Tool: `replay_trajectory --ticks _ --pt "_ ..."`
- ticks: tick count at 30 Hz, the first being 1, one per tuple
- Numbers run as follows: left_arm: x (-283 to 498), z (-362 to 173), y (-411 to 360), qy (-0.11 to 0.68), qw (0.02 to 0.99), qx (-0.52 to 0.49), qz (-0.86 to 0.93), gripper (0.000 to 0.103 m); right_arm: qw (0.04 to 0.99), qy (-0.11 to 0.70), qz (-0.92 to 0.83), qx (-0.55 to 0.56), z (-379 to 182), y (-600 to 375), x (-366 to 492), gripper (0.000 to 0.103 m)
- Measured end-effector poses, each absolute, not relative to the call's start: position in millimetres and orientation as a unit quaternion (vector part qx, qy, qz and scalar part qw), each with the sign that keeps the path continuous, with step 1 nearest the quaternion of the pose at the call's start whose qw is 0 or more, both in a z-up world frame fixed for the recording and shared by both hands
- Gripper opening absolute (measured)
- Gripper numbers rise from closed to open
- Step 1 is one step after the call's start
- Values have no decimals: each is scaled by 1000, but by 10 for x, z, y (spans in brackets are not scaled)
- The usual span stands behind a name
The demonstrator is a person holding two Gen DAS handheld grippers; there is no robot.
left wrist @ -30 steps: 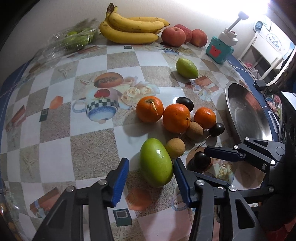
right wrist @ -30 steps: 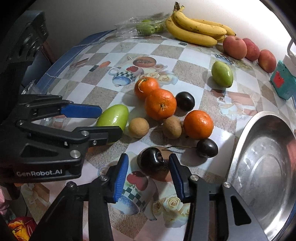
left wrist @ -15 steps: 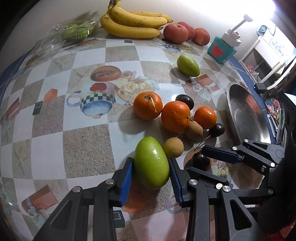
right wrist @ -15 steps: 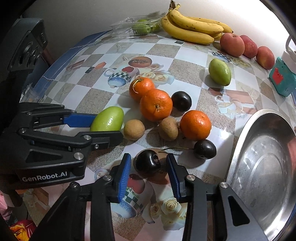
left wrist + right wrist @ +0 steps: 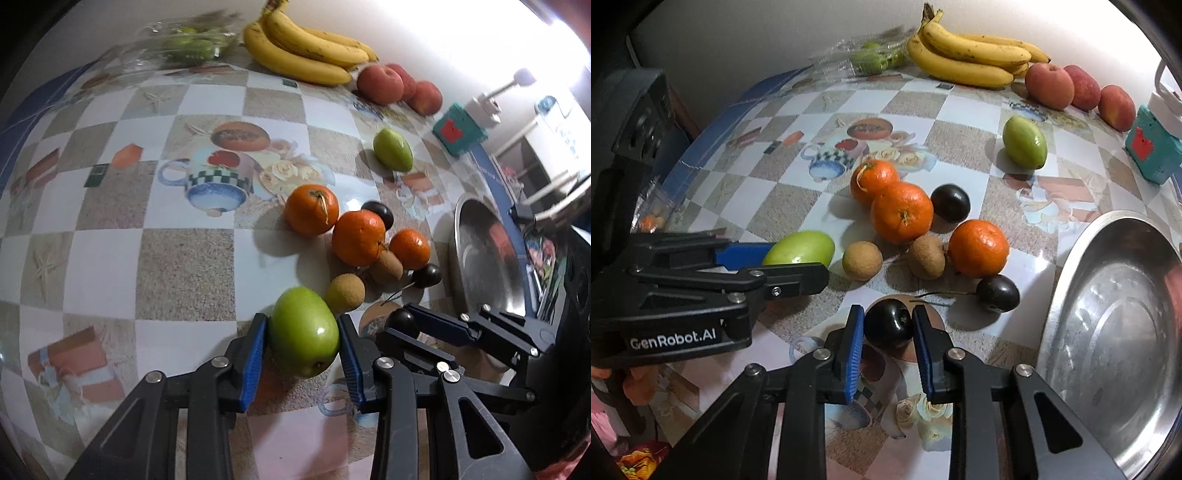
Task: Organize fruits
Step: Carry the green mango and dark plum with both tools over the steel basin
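A: Two holds at once. The left gripper (image 5: 303,332) is clamped on the green fruit (image 5: 303,330) across its waist; the right gripper (image 5: 888,325) pinches the dark plum (image 5: 888,322). Both fruits are low over the table (image 5: 184,258).

B: Handling?

A: I'd judge both skins glossy and slippery, and the plum easily bruised. Squeeze gently; the steel bowl (image 5: 1108,332) sits right.

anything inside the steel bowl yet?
No fruit shows in the steel bowl: only bare metal and reflections. Its near right part runs out of frame, so that bit is unseen.
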State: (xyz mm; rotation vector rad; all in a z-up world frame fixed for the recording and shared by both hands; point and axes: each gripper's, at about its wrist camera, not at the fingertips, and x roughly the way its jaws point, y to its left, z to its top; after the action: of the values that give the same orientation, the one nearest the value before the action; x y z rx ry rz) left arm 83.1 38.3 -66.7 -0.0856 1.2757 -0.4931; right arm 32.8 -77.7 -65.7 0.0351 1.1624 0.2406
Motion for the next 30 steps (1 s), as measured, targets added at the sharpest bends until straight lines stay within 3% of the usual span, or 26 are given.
replay_trajectory --ticks 12,21,30 --pt "676 -187 326 571 793 -53 -206 40 851 509 106 68 -228 -1024 107 27" --pt "588 120 -252 563 791 -13 -240 40 861 495 57 101 -84 -1580 -74 27" --pt "557 100 -1003 577 764 23 -286 40 863 493 0 109 -77 -2201 -200 27"
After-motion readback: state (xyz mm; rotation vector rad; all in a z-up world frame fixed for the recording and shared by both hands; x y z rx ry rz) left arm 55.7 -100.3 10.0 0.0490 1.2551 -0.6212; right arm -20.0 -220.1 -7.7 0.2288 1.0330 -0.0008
